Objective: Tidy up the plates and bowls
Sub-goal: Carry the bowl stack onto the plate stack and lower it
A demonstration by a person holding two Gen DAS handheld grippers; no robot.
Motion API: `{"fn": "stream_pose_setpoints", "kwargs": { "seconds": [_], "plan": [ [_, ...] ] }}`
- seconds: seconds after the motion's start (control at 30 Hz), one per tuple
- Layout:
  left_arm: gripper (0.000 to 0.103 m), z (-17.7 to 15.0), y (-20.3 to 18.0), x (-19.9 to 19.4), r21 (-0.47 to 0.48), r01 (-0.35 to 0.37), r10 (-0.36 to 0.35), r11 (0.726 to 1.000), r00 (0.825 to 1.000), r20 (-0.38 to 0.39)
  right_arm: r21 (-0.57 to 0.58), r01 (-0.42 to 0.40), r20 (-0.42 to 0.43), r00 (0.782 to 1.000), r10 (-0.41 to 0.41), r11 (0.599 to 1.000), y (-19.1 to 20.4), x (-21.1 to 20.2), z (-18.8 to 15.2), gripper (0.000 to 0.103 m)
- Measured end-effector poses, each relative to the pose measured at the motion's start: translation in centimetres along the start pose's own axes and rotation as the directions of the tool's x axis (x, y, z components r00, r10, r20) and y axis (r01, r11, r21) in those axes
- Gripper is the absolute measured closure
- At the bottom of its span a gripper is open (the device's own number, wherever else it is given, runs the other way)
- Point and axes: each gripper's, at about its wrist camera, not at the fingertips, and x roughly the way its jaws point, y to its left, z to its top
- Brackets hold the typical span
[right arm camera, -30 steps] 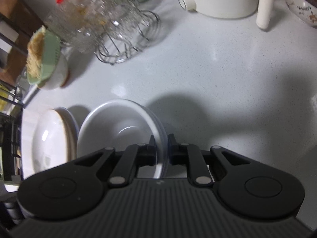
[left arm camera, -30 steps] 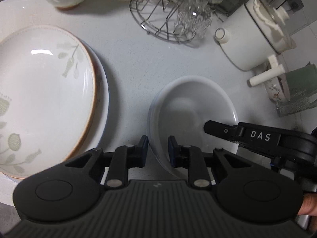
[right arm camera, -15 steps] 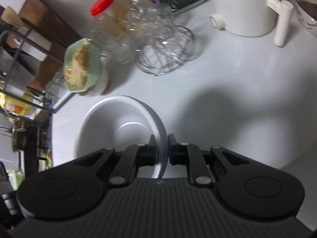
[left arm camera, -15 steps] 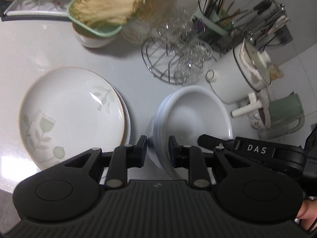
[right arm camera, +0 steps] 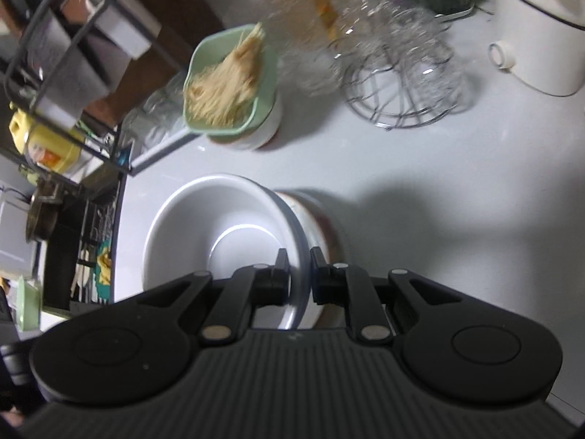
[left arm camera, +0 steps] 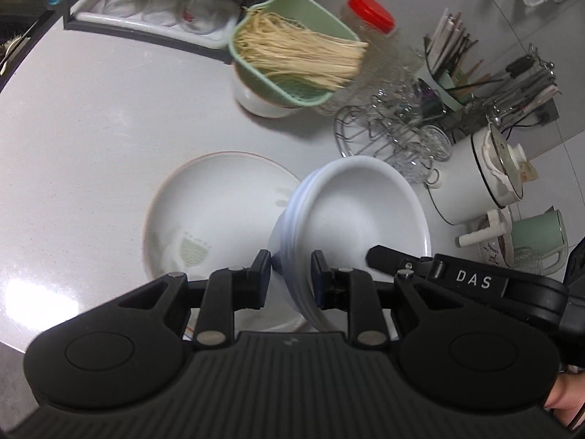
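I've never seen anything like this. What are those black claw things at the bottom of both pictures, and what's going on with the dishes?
No robot here: a person holds a hand-held gripper in each hand, and each carries a wide-angle camera looking along its two fingers. One picture is from the left hand-held gripper, the other from the right hand-held gripper, which also shows in the left view.

Both are shut on opposite rims of a stack of white bowls, held above a leaf-patterned plate on the pale counter.

Farther back stand a green strainer of noodles on a white bowl, a red-lidded jar, a wire rack with glassware, a utensil holder and a white pot.
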Motion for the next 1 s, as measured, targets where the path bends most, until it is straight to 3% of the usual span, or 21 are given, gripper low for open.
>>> {"fn": "stream_pose_setpoints", "kwargs": {
  "seconds": [0.17, 0.37, 0.5, 0.6, 0.8, 1.0],
  "plan": [
    [0.077, 1.1, 3.0, 1.6, -0.01, -0.004, 0.004, 1.0, 0.999, -0.049, 0.012, 0.018, -0.025, 1.0, -0.018, 1.0, 1.6, 2.7, -0.5, 0.088],
    [0.077, 2.0, 4.0, 3.9, 0.029, -0.041, 0.043, 0.999, 0.995, -0.084, 0.013, 0.038, -0.043, 0.998, -0.037, 0.999, 2.0, 5.5, -1.0, 0.088],
    [0.077, 2.8, 5.0, 4.9, -0.008, -0.029, 0.028, 1.0, 0.995, -0.096, 0.029, 0.037, -0.064, 0.997, -0.035, 0.999, 1.4, 6.9, -1.1, 0.087],
    [0.077, 3.0, 4.8, 5.3, 0.014, -0.037, 0.038, 0.999, 0.994, -0.098, 0.031, 0.047, -0.072, 0.996, -0.044, 0.998, 1.1, 7.7, -1.2, 0.086],
    [0.076, 2.5, 4.6, 4.5, 0.039, -0.079, 0.082, 0.996, 0.994, -0.079, -0.011, 0.045, -0.045, 0.998, -0.045, 0.999, 1.4, 7.5, -1.3, 0.086],
    [0.072, 2.4, 3.6, 1.4, 0.076, -0.104, 0.104, 0.992, 0.995, -0.002, -0.056, 0.039, 0.021, 0.999, -0.038, 0.998, 2.1, 4.7, -1.3, 0.085]
  ]
}}
